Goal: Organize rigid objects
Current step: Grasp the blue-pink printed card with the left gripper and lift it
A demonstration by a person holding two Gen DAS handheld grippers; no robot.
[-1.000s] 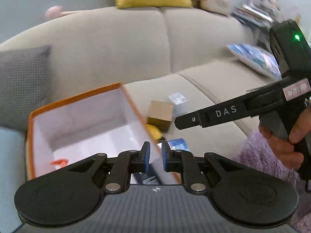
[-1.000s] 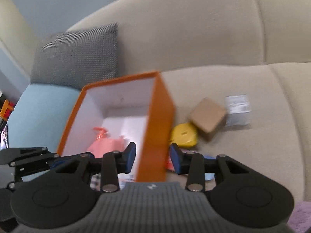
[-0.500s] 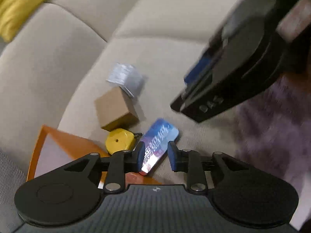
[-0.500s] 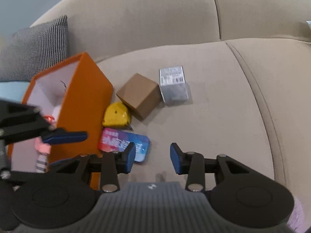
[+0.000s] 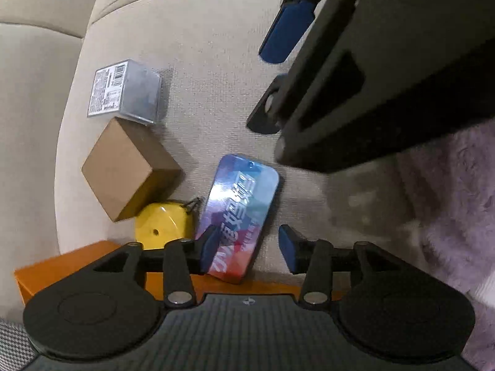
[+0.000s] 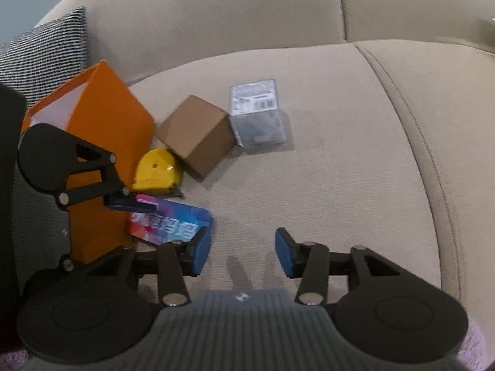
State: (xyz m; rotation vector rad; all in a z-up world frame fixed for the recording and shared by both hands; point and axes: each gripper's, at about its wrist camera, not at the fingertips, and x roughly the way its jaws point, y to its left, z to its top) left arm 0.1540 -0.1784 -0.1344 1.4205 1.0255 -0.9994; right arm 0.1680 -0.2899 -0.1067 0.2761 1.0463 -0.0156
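Note:
A colourful flat tin [image 5: 241, 213] lies on the beige sofa seat against the orange box [image 5: 77, 266]. My left gripper [image 5: 249, 250] points down over the tin's near end; its jaws are opening, the tin sits between them and the pads do not press it. One left finger [image 6: 130, 205] shows above the tin [image 6: 173, 225]. Beside the tin are a yellow tape measure [image 6: 156, 171], a brown cardboard box [image 6: 198, 133] and a clear plastic box [image 6: 256, 114]. My right gripper [image 6: 243, 253] hovers over bare cushion right of the tin, jaws opening, nothing between them.
The orange box [image 6: 108, 142] stands tilted at the left, its white inside partly showing. A grey patterned cushion [image 6: 43, 49] leans behind it. Fluffy purple fabric [image 5: 448, 216] lies at the seat's near right. The right gripper's body [image 5: 371, 77] hangs close above the left gripper.
The left gripper swung away from above the orange box, rolled, dropped to the tin and widened its jaws. The right gripper left the box wall, sank toward the seat and opened a little.

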